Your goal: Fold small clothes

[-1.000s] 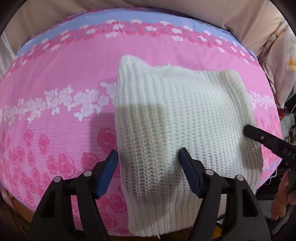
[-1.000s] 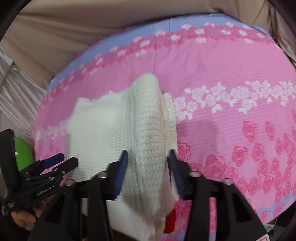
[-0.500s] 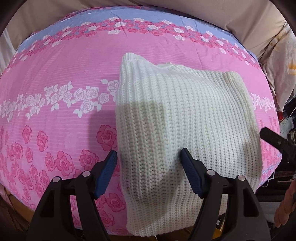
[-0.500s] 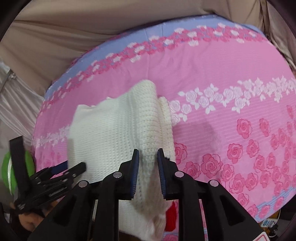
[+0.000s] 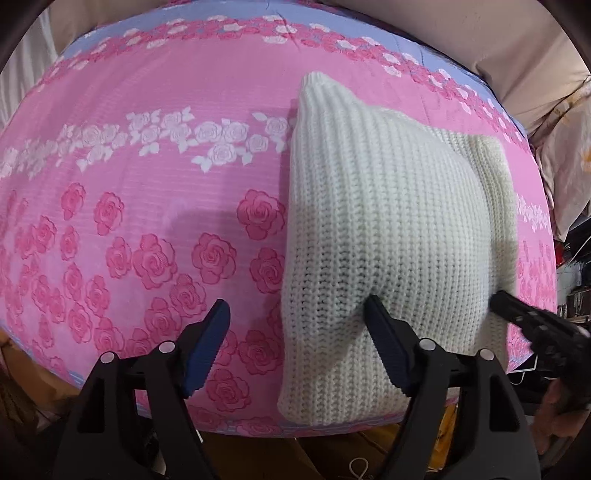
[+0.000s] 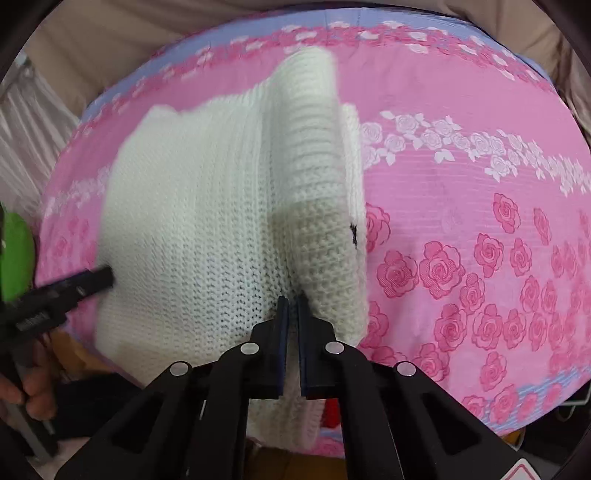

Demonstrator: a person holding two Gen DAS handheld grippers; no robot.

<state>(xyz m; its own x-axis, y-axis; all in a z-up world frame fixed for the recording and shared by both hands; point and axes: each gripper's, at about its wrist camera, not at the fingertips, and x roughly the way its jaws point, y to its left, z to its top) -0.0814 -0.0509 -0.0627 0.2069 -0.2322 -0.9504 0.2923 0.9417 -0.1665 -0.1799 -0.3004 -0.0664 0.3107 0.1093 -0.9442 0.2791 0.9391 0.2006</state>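
A white knitted sweater (image 5: 391, 236) lies partly folded on the pink rose-print bedspread (image 5: 147, 192). My left gripper (image 5: 295, 347) is open over the sweater's left front edge, its right finger pressing the knit. My right gripper (image 6: 292, 314) is shut on the sweater (image 6: 207, 221) near its right front edge, and lifts a thick folded flap (image 6: 317, 177) up off the bed. The right gripper also shows at the right edge of the left wrist view (image 5: 532, 325), and the left one at the left edge of the right wrist view (image 6: 66, 291).
The bed's front edge runs just below both grippers. A beige wall or headboard (image 6: 147, 33) lies behind the bed. A green object (image 6: 14, 254) sits at the far left. Patterned bedding (image 5: 569, 147) and clutter are at the right.
My right gripper has closed on the sweater's right edge and lifted the flap. My left gripper has shifted left, so the sweater's left edge now lies between its fingers.
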